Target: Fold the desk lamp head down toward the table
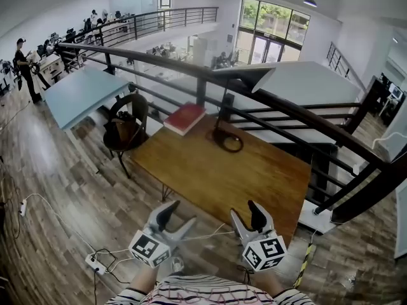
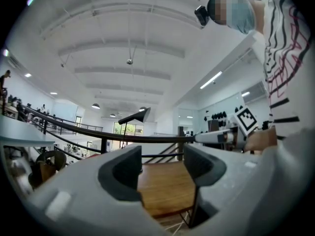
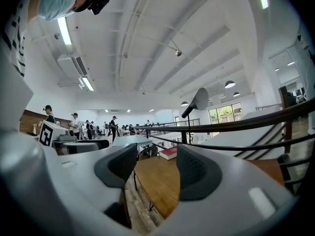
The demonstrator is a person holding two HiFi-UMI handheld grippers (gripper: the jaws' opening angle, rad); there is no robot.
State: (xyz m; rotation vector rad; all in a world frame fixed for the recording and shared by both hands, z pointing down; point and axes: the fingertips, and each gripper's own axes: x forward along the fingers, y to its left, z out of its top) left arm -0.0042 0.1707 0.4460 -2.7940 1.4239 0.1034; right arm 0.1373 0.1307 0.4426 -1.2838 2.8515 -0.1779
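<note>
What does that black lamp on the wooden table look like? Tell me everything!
The desk lamp is black, with a thin upright pole, a round base and a long flat head held up high, roughly level, not folded down. It stands at the far edge of the wooden table, just right of a red book. Only the table touches it.
</note>
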